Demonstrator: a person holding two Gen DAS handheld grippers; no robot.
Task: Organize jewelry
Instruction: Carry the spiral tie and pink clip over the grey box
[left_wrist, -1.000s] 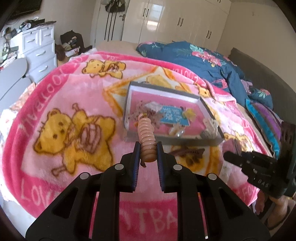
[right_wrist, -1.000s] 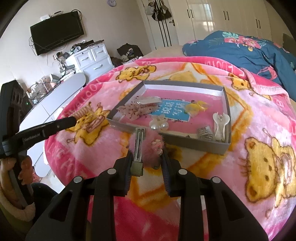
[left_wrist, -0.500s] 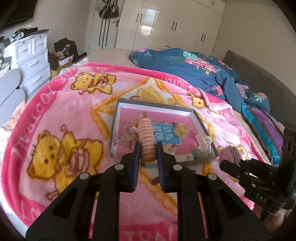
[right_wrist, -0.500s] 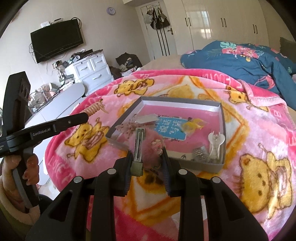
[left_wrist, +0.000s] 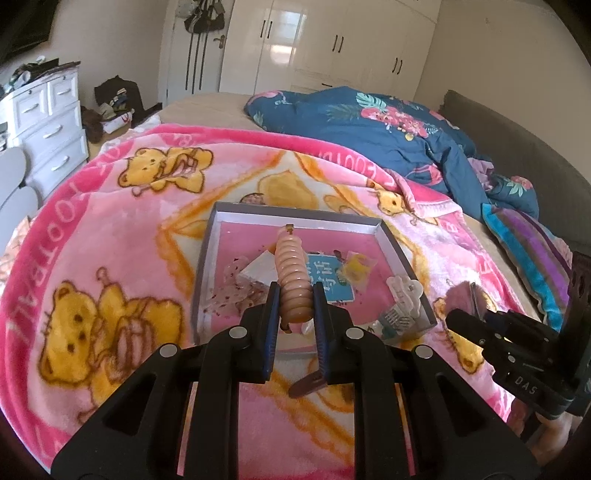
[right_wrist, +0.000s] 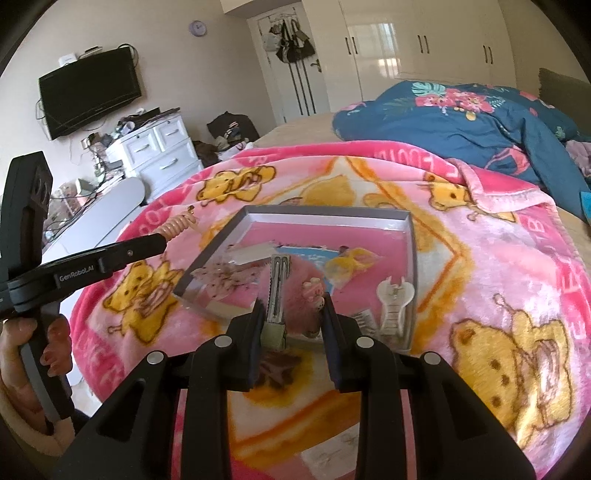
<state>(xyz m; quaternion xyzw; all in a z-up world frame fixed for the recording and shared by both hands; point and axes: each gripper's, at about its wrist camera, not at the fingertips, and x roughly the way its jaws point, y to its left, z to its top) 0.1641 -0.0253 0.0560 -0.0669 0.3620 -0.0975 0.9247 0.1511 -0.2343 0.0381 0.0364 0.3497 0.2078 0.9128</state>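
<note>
We have two claws over a bed with a pink bear blanket. Our left claw is squeezed tight on a peach spiral hair tie, which sticks up out of it above the gray tray. Our right claw is squeezed tight on a fluffy pink hair clip with a metal bar, just over the near edge of the tray. The tray sits on the blanket. Inside it we see a white claw clip, a yellow packet, a blue card and a speckled pink clip. A dark brown clip lies on the blanket just in front of the tray.
</note>
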